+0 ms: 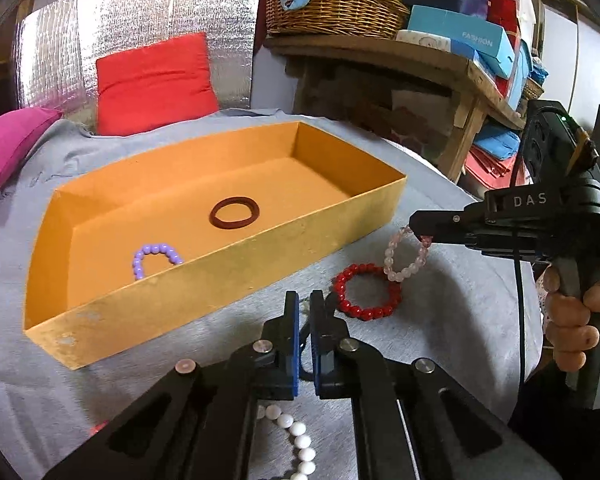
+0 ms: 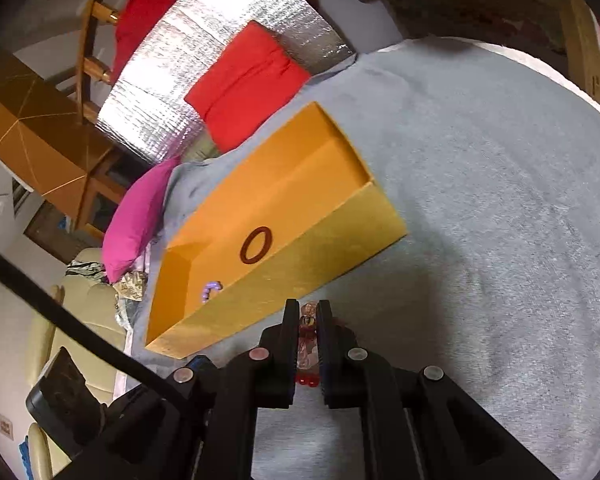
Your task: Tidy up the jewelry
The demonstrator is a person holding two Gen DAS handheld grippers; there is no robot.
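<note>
An orange box (image 1: pixel 260 256) lies open on the grey cloth; it also shows in the right wrist view (image 2: pixel 300 264). Inside lie a dark brown ring (image 1: pixel 234 213) and a purple bead bracelet (image 1: pixel 153 258). A red bead bracelet (image 1: pixel 367 292) lies on the cloth right of the box. My right gripper (image 1: pixel 422 236) is shut on a pale pink bead bracelet (image 1: pixel 405 255), which hangs from it just above the red one; the pink beads show between its jaws (image 2: pixel 308 332). My left gripper (image 1: pixel 305 308) is nearly closed and empty, in front of the box. White beads (image 1: pixel 296 436) lie under it.
A red cushion (image 1: pixel 156 84) and a pink cushion (image 1: pixel 12 144) lie behind the box against a silver foil panel (image 1: pixel 140 20). A wooden shelf (image 1: pixel 400 56) with a wicker basket and boxes stands at the back right. The cloth's round edge (image 2: pixel 540 68) runs right.
</note>
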